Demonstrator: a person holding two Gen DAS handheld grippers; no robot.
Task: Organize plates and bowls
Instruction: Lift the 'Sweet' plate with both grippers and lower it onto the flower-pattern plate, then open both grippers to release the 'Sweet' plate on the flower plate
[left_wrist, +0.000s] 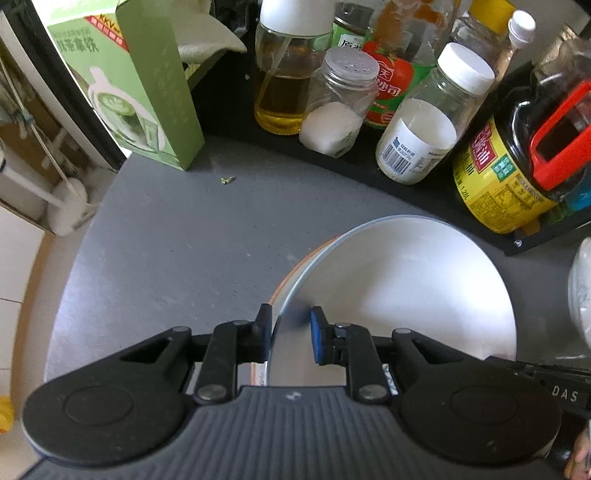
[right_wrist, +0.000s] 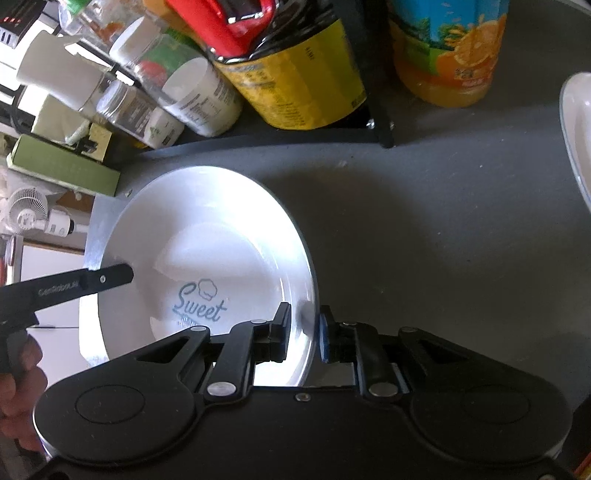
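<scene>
L gripper (left_wrist: 291, 334): clamped on near rim of white plate (left_wrist: 417, 291), one pad outside, blue pad inside; points steeply down.
R gripper (right_wrist: 304, 338): straddles opposite rim of same plate (right_wrist: 207, 254); black finger on inner side, blue-padded finger (right_wrist: 325, 341) on outer side. Slight gap visible btwn blue pad and rim, so reads as let go, not squeezing.
Plate: white, thin grey edge, blue "Sweet" print (right_wrist: 199, 308) at centre, seen in R wrist view. Sits on grey counter (left_wrist: 177, 251), near its rounded corner, just in front of black rack (left_wrist: 461, 206).
Under plate: orange-rimmed dish edge (left_wrist: 295, 269) peeks out at left in L wrist view; white plate lies on top of it, slightly tilted.
2nd dish: white, blue-edged bowl or plate (right_wrist: 578, 140) at right edge of R view, apart from main plate; cannot tell which.
Rack contents: oil bottle (left_wrist: 284, 81), salt shaker (left_wrist: 338, 107), white-capped jar (left_wrist: 424, 125), ketchup bottle (left_wrist: 391, 81), dark soy sauce jug w/ red handle (left_wrist: 517, 158).
Beside rack: orange juice bottle (right_wrist: 448, 51) standing on counter to the right.
Left of counter: green matcha latte box (left_wrist: 140, 85) upright on counter edge.
Person: hand (right_wrist: 16, 387) on L tool handle, bottom left of R view.
</scene>
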